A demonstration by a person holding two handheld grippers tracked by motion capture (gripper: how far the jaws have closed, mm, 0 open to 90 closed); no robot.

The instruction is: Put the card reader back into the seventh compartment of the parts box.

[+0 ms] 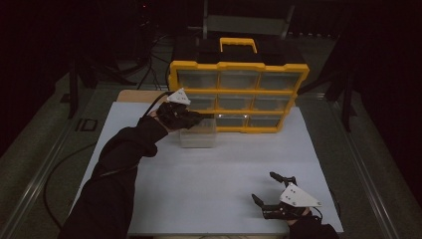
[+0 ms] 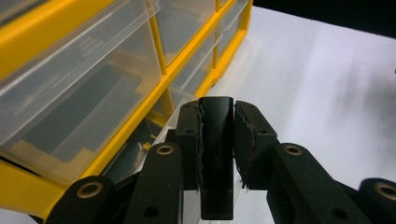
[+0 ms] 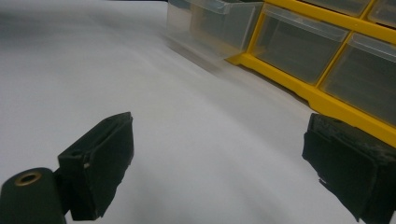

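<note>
Drawer: clear plastic drawer [image 1: 198, 133] is pulled out of the bottom-left slot of the yellow organizer [image 1: 238, 95], on the worktop [image 1: 214, 174].
Left tongs [image 2: 215, 140]: closed on the drawer's black handle [image 2: 215, 158].
Right tongs [image 3: 219, 163]: open, empty, at 5 o'clock from the drawer, well apart.

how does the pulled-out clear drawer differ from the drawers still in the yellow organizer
The pulled-out clear drawer sits out on the white table at the cabinet's bottom-left corner; the other drawers sit flush in the yellow organizer. The left tool is shut on the pulled-out drawer's edge, while nothing grips the other drawers. The right tool is open near the table's front, away from both. All are the same clear plastic.
</note>
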